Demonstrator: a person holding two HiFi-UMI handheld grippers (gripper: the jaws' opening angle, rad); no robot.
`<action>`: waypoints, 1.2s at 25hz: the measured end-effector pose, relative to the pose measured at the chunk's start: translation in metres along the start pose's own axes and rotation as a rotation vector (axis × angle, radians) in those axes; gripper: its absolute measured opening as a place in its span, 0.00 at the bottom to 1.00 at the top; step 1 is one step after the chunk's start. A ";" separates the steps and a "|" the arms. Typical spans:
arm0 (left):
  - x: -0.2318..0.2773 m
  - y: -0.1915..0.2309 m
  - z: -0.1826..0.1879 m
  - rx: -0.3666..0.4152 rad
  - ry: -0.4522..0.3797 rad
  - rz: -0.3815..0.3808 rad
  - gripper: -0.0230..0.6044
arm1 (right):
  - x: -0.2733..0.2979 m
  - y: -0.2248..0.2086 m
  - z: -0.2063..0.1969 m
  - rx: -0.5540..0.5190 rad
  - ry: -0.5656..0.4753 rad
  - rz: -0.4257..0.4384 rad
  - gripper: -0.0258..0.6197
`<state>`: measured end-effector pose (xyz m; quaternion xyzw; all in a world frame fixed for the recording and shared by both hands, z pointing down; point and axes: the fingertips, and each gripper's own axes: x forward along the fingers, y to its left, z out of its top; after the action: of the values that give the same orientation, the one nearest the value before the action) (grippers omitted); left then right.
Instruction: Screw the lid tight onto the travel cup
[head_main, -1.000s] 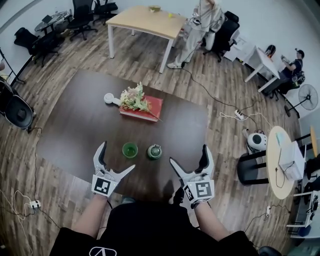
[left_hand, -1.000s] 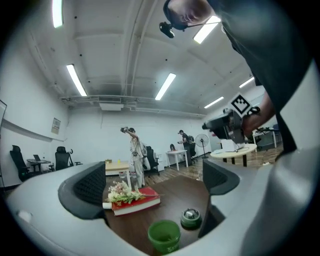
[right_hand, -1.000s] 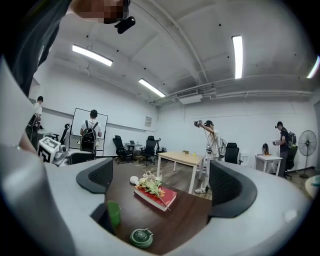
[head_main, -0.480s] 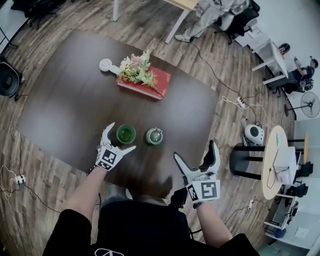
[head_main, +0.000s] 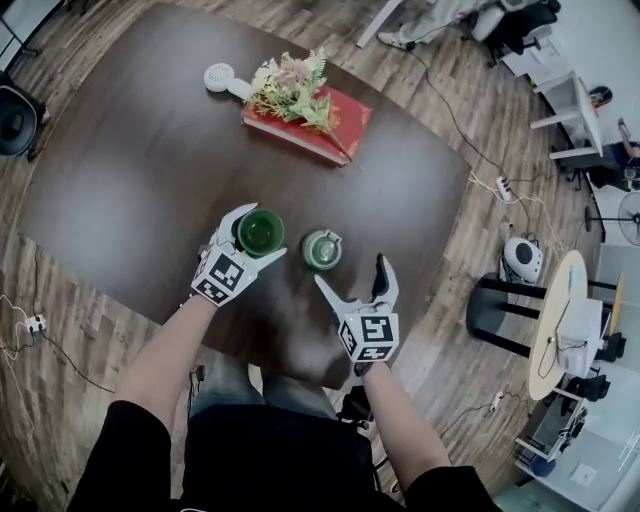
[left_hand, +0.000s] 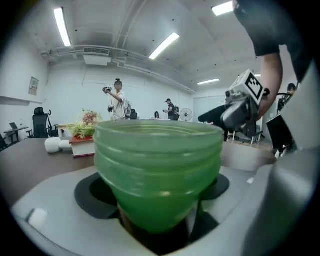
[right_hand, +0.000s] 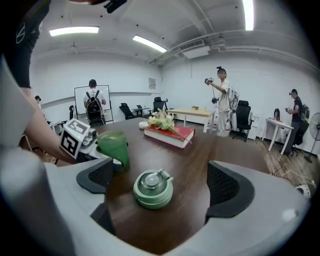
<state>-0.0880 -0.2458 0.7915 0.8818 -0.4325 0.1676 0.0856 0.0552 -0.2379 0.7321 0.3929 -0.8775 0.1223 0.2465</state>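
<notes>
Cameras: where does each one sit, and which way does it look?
Head view: on the person's head, looking steeply down at the table; shows arms, left gripper, right gripper.
Left gripper view: on the left gripper, looking along its jaws, which have just been closing and grip the cup; right gripper beyond.
Right gripper view: on the right gripper, looking along its open jaws at the lid; left gripper beside.
Shared: both gripper views see cup and book.

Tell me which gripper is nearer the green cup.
Left. The left gripper has been closing its jaws around the cup; the right gripper hangs open, apart from it, facing the lid.
</notes>
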 end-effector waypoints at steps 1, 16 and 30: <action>0.000 0.000 0.000 0.000 -0.001 -0.003 0.69 | 0.014 0.003 -0.012 0.009 0.018 0.005 0.96; 0.001 0.000 -0.002 -0.009 -0.004 -0.009 0.68 | 0.091 0.022 -0.069 -0.067 0.168 -0.004 0.75; -0.026 -0.029 0.019 -0.001 0.070 -0.136 0.70 | 0.029 0.032 0.019 -0.111 0.011 0.298 0.75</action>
<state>-0.0755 -0.2142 0.7642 0.9027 -0.3682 0.1920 0.1126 0.0081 -0.2431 0.7309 0.2432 -0.9302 0.1109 0.2517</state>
